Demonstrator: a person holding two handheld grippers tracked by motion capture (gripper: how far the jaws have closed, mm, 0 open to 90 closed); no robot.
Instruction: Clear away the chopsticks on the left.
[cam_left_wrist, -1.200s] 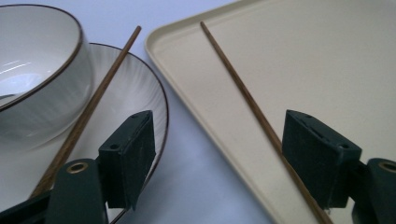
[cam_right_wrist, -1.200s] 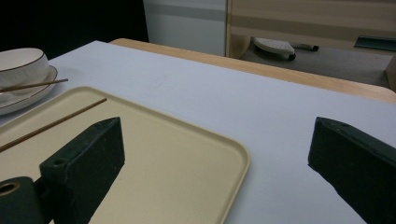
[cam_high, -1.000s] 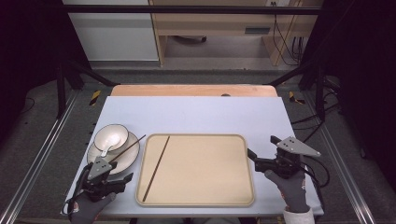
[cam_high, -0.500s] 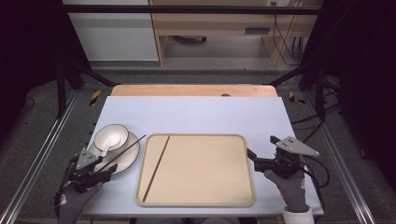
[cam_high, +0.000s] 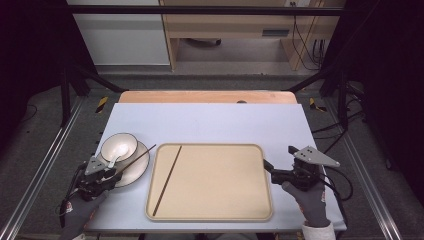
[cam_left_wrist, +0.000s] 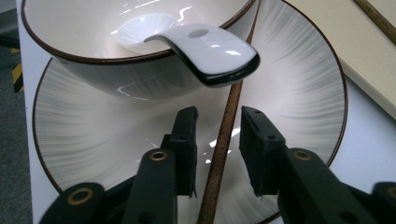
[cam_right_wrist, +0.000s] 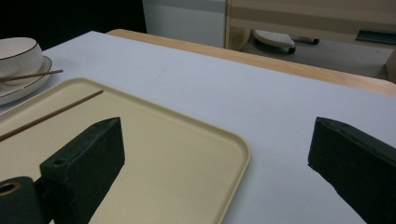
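One chopstick lies diagonally inside the tray.

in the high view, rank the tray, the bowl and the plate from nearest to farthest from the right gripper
From the right gripper:
1. Tray, just to its left, mid-table.
2. Plate, beyond the tray's left edge.
3. Bowl, on the plate's far-left part.

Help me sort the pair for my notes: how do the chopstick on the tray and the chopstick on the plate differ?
The chopstick on the tray lies flat inside the tray, untouched; the chopstick on the plate rests across the plate beside the bowl, between the open left tongs. Both are thin, dark brown and angled alike.
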